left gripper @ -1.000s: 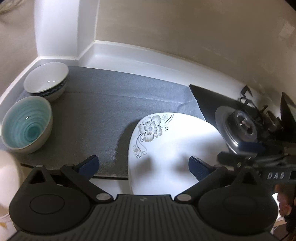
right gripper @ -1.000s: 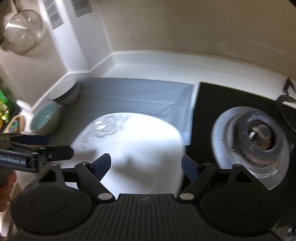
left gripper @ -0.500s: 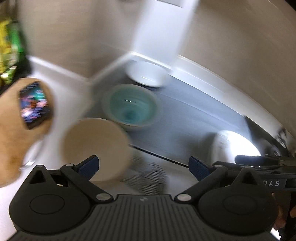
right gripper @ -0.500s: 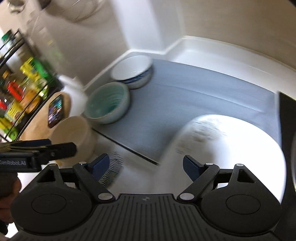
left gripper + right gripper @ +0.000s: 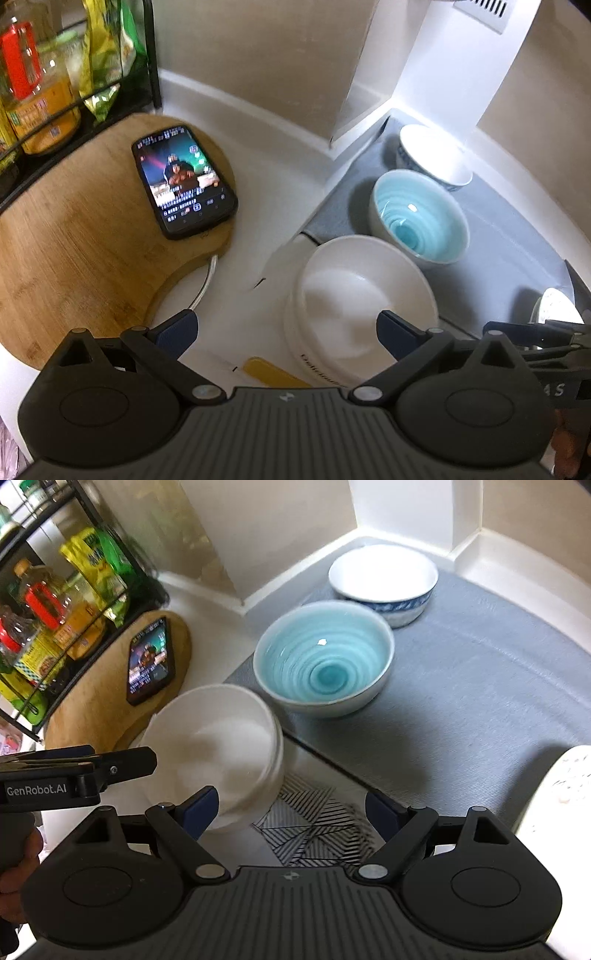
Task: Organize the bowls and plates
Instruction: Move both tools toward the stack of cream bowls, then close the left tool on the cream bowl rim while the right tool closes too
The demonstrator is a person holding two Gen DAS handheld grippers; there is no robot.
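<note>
Counter point(image 5: 258, 206) white, grey mat point(image 5: 480, 686) at two o'clock bearing teal bowl point(image 5: 325, 661); white bowl point(image 5: 362, 291) beside it. Both views have swung off the plate point(image 5: 554, 786). Left gripper point(image 5: 288, 332) and right gripper point(image 5: 291, 808) spread, empty.

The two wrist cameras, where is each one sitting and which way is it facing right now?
Left wrist: sits on the left gripper, tilted down at the plain white bowl, phone and cutting board; its own open fingers show, the right gripper's at the right edge.
Right wrist: sits on the right gripper, tilted down at the counter corner and grey mat; its own open fingers show, plus the left gripper and a hand.
Shared: white bowl, teal bowl, blue-rimmed bowl, phone.
</note>
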